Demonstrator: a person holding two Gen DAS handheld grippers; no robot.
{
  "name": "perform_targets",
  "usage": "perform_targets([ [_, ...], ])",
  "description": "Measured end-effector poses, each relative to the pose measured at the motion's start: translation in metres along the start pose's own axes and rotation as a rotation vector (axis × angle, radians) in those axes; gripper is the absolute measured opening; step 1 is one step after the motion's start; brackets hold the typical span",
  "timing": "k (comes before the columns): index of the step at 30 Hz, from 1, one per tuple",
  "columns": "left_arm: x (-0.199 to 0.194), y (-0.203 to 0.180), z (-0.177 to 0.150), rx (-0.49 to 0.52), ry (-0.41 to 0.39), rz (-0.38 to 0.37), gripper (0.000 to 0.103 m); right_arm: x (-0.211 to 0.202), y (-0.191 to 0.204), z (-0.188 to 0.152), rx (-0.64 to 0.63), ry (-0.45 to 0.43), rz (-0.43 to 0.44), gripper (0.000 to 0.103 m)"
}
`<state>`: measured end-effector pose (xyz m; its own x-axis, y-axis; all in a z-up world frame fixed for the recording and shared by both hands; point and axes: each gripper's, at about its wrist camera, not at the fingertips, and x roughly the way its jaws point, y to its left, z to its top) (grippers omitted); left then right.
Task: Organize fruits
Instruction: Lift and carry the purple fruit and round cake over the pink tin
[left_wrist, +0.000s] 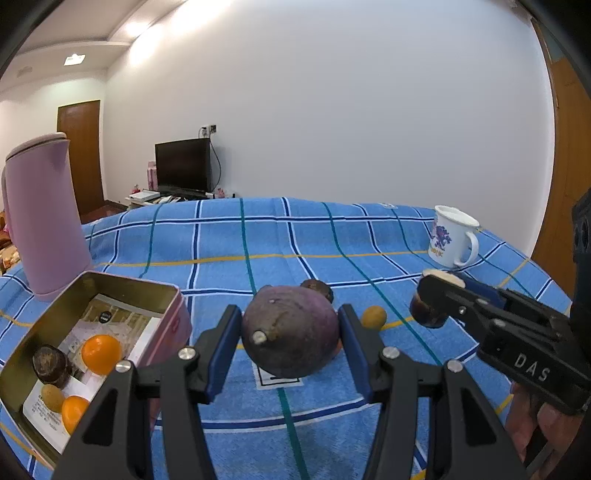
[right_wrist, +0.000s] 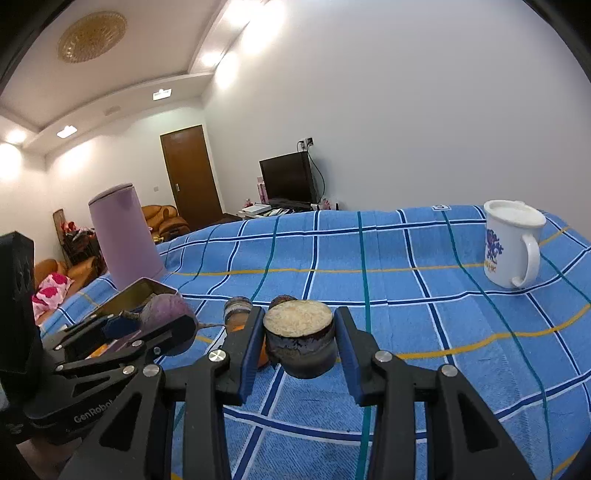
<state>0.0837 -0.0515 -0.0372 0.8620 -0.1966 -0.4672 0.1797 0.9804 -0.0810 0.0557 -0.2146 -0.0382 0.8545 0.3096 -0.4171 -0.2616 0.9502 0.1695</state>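
Observation:
My left gripper (left_wrist: 290, 334) is shut on a large round purple fruit (left_wrist: 290, 330), held just above the blue checked cloth; it also shows in the right wrist view (right_wrist: 166, 319). My right gripper (right_wrist: 299, 338) is shut on a dark cut fruit piece (right_wrist: 300, 338) with a pale flat top, seen too in the left wrist view (left_wrist: 430, 308). An open tin box (left_wrist: 122, 286) at the left holds two oranges (left_wrist: 101, 353), a dark fruit (left_wrist: 50, 365) and a small tan fruit (left_wrist: 51, 398).
A small tan fruit (left_wrist: 373, 316) and a dark fruit (left_wrist: 317, 287) lie on the cloth beyond the purple fruit. A pink kettle (left_wrist: 42, 218) stands at the far left behind the tin. A white mug (left_wrist: 452, 236) stands at the far right.

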Motion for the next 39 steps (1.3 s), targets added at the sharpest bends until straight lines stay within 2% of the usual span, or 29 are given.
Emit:
perform_targets([
  [6,-0.005,0.003,-0.001,-0.014,-0.020,0.007,0.056,-0.006,0.011,-0.001,-0.051,-0.032,0.002,0.040],
  [18,-0.015,0.012,-0.003,-0.042,-0.051,0.044,0.056,-0.010,0.018,-0.002,-0.071,-0.058,0.029,0.040],
  [28,-0.021,0.014,-0.005,-0.020,-0.062,0.068,0.056,-0.003,0.030,-0.002,-0.089,-0.047,0.045,0.040],
  [39,-0.027,0.029,-0.006,-0.041,-0.061,0.099,0.056,0.005,0.058,-0.006,-0.130,-0.024,0.085,0.040],
])
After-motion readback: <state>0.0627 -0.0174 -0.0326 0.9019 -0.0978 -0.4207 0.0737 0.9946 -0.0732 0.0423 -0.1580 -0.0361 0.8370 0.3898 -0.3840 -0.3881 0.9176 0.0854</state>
